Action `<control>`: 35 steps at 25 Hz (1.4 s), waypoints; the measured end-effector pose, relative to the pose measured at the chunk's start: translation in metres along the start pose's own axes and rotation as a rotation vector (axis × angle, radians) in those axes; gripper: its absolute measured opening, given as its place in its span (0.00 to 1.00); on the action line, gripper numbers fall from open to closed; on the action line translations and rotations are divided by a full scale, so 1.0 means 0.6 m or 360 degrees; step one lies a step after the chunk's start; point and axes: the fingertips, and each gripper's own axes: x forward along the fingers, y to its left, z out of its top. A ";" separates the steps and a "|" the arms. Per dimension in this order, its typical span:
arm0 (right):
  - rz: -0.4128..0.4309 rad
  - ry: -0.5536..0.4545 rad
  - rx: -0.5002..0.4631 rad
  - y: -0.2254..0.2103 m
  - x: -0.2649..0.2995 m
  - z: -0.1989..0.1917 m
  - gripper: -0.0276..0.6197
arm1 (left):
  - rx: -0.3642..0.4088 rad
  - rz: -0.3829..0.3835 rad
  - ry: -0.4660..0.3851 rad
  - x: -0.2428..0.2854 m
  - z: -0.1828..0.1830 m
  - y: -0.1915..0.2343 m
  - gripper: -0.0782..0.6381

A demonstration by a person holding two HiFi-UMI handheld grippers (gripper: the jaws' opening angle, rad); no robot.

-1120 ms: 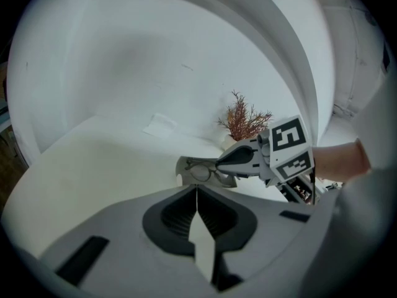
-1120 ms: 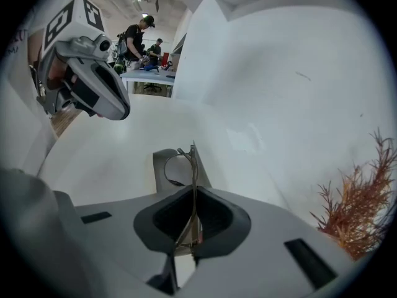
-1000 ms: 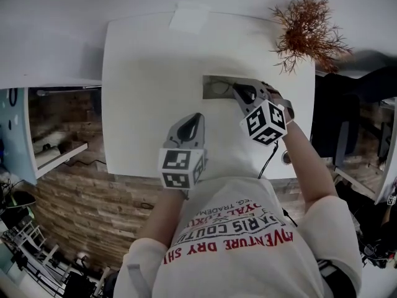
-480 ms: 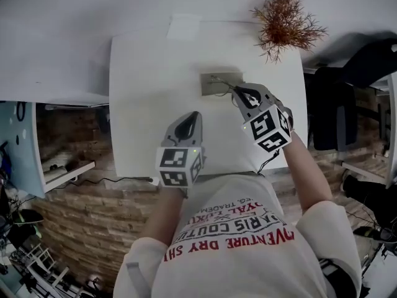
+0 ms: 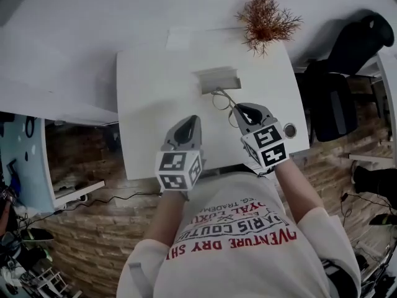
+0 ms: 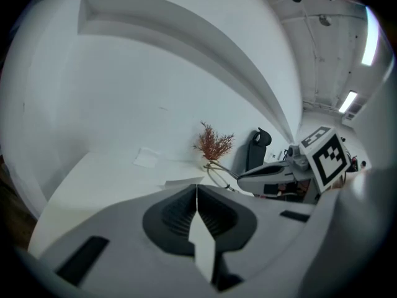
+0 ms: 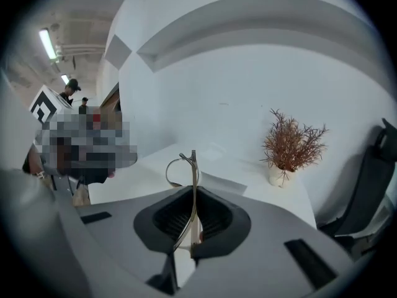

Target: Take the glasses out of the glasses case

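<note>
Holding thin wire-rimmed glasses [image 5: 221, 99] by one temple: right claw [image 5: 239, 109] clamped on them, just on the near side of the grey rectangular glasses case [image 5: 217, 79]. Extraction looks done; setting down on the white bench [image 5: 149, 104] is probably left. Left claw [image 5: 192, 120] pressed together, empty, further from the case.

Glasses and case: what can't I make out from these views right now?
- glasses: in the head view, one temple is hidden by the right gripper; lenses too small to judge.
- glasses case: interior too small in the head view; mostly behind the left gripper in its own view.
- round object beside the right gripper: too small to identify.
</note>
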 end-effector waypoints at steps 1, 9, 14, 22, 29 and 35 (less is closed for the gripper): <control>-0.0008 -0.0019 0.0048 0.007 -0.009 -0.003 0.09 | 0.0011 -0.0008 -0.0007 -0.008 -0.001 -0.003 0.12; 0.0013 -0.0131 0.0348 0.075 -0.055 -0.023 0.09 | 0.0080 -0.0055 -0.0053 -0.061 -0.005 -0.022 0.12; -0.0033 -0.0242 0.0415 0.093 -0.077 -0.017 0.09 | 0.0100 -0.0086 -0.0060 -0.080 -0.019 -0.031 0.12; -0.0098 -0.0322 0.0428 0.106 -0.096 -0.005 0.09 | 0.0111 -0.0101 -0.0100 -0.106 -0.021 -0.030 0.12; -0.0105 -0.0342 0.0434 0.126 -0.100 0.001 0.09 | 0.0116 -0.0115 -0.0121 -0.121 -0.021 -0.025 0.12; -0.0112 -0.0348 0.0461 0.133 -0.104 0.000 0.09 | 0.0111 -0.0131 -0.0129 -0.127 -0.022 -0.022 0.12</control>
